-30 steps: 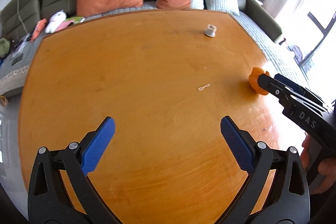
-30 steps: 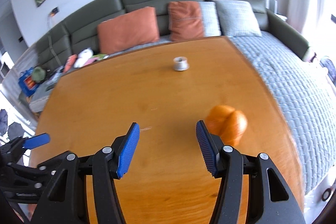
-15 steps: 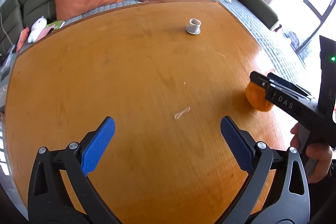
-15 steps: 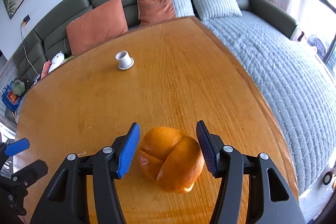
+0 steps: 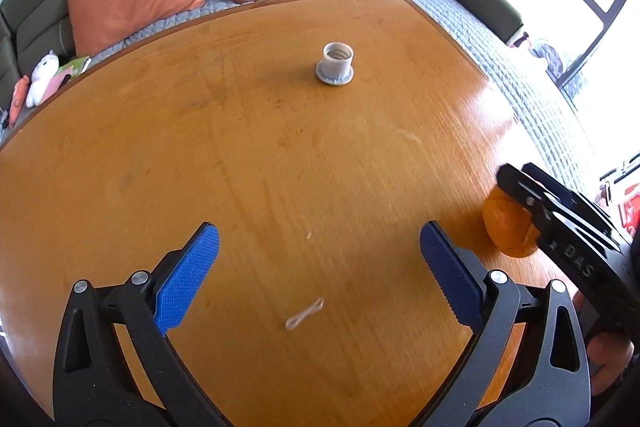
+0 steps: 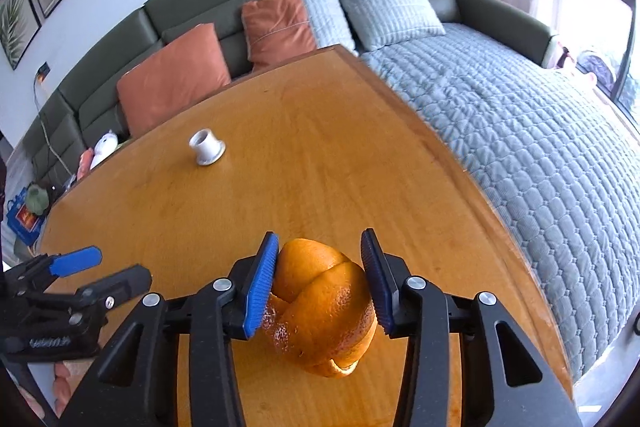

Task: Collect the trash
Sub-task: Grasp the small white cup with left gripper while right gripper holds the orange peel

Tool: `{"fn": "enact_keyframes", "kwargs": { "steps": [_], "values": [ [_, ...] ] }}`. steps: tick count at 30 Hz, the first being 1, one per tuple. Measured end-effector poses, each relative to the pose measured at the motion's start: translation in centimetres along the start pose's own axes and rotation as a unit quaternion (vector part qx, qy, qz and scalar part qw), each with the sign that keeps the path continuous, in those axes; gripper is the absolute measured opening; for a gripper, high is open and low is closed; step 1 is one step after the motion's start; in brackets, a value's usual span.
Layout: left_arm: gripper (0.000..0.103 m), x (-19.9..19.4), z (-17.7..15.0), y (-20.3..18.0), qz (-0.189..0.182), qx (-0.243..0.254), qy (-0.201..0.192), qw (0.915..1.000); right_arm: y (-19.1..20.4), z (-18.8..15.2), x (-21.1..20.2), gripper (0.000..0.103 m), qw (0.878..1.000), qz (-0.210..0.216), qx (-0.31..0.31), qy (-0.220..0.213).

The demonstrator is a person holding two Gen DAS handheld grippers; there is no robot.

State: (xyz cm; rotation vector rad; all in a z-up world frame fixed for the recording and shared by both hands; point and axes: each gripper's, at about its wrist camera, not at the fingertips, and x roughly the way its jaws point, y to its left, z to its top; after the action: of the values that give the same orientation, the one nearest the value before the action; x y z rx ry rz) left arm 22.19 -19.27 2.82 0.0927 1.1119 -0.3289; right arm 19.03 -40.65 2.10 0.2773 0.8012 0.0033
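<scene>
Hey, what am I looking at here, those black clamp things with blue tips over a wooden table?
They are hand-held tongs, one in each of a person's hands, each carrying a wide-angle camera that looks along its fingers. One picture is from the left tongs, the other from the right tongs. On the wooden table lie a thin scrap of string, a small white spool and an orange peel. The right tongs have just been closing around the peel, with one pad touching it and the other just short. The left tongs are open over the scrap.
</scene>
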Motion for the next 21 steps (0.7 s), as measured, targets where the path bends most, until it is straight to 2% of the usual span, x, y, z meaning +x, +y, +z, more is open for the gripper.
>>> {"fn": "enact_keyframes", "kwargs": {
  "steps": [8,13,19,21],
  "values": [
    [0.096,3.2,3.4,-0.3,-0.006,0.006,-0.021,0.9997,-1.1,0.4,0.4,0.046,1.000,0.008,0.018,0.006],
    [0.085,5.5,6.2,-0.6,0.014,0.024,-0.016,0.9995,-1.2,0.6,0.6,0.046,1.000,0.007,0.023,0.004],
    [0.073,7.1,8.6,-0.5,0.020,0.027,-0.011,0.9994,-1.2,0.9,0.8,0.046,1.000,0.007,0.020,0.008],
    [0.065,7.1,9.0,-0.2,0.015,0.020,-0.013,0.9996,-1.2,0.8,0.8,0.046,1.000,0.007,0.022,0.010]
  ]
}}
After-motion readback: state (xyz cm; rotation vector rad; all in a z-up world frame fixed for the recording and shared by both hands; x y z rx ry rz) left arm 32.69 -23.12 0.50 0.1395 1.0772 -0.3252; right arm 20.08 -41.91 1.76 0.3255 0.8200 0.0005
